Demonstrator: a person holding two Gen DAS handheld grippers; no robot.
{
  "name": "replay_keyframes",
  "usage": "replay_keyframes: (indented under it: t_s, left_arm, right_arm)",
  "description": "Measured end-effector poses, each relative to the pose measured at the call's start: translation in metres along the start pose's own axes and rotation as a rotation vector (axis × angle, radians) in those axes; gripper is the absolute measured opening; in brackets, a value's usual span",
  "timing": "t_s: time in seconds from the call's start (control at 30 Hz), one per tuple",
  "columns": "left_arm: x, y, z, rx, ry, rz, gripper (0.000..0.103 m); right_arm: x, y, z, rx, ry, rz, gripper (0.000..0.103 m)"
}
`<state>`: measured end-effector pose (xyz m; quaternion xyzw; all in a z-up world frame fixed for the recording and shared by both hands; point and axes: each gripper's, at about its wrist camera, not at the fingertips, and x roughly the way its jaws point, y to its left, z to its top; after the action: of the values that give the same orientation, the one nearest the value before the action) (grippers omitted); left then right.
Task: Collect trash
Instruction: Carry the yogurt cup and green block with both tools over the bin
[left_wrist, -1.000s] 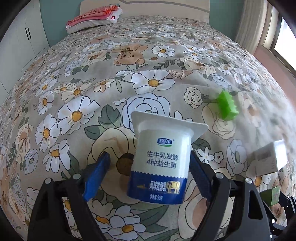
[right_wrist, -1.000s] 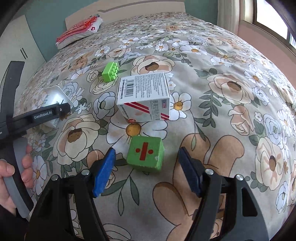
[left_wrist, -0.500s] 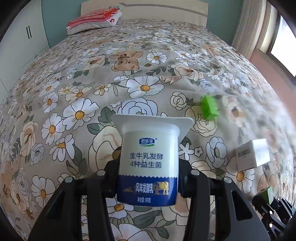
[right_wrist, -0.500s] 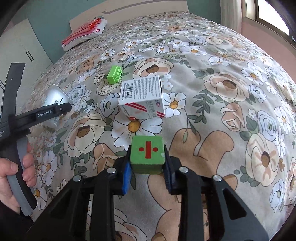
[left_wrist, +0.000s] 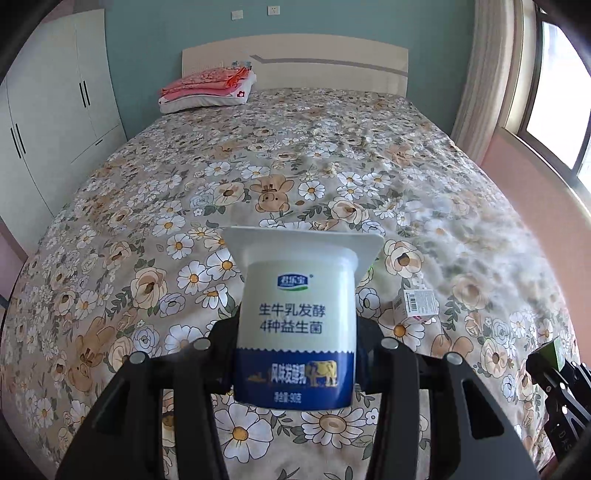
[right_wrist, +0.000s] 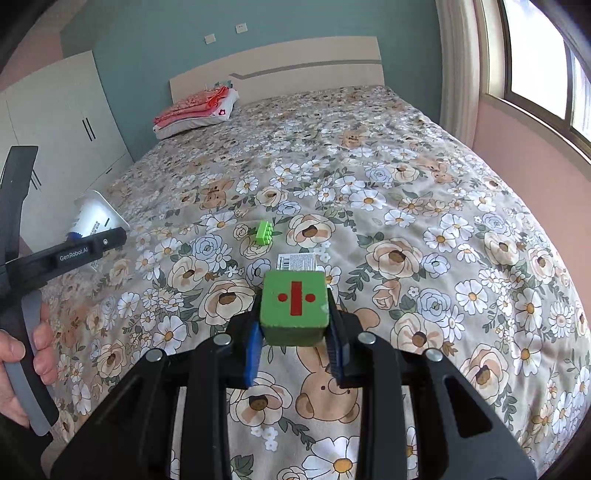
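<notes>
My left gripper (left_wrist: 295, 363) is shut on a white and blue yogurt cup (left_wrist: 297, 325), held upside down well above the flowered bedspread (left_wrist: 147, 221). In the right wrist view my right gripper (right_wrist: 295, 332) is shut on a green cube with red marks (right_wrist: 294, 306), also lifted off the bed. The left gripper with its yogurt cup (right_wrist: 94, 218) shows at the left edge of that view, a hand (right_wrist: 22, 369) on its handle. A small white carton (left_wrist: 415, 306) and a green toy brick (right_wrist: 264, 232) lie on the bedspread below.
Folded pink and red bedding on a pillow (left_wrist: 208, 90) lies by the headboard (left_wrist: 295, 62). A white wardrobe (left_wrist: 48, 122) stands on the left, a window (left_wrist: 557, 110) and curtain on the right. The right gripper's edge with the green cube (left_wrist: 552, 356) shows at lower right.
Both grippers closed, the left on the yogurt cup and the right on the green cube, then rose off the bed with them; the bedspread and remaining items now look farther away.
</notes>
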<state>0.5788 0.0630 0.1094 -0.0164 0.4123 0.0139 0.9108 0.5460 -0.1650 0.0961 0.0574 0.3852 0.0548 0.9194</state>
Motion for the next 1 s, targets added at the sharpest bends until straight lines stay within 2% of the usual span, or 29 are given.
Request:
replay_keyframes:
  t_s: [0.27,0.57,0.77,1.0]
  left_arm:
    - [-0.141,-0.001,-0.019,0.013,-0.115,-0.011,0.048]
    - [-0.262,0.004,-0.071,0.046,-0.196,-0.019,0.048]
    - [-0.309,0.015,-0.112,0.058,-0.224,-0.035,0.048]
    - [-0.327,0.018,-0.166,0.095,-0.199,-0.072,0.048]
  right_arm:
    - [-0.136,0.018,0.007,-0.052,-0.132,0.034,0.031]
    - [-0.263,0.031,-0.02,-0.104,-0.231,0.052,0.031]
    - [-0.315,0.034,-0.05,-0.135,-0.255,0.069,0.031]
    - [-0.336,0.03,-0.09,-0.148,-0.233,0.098,0.031]
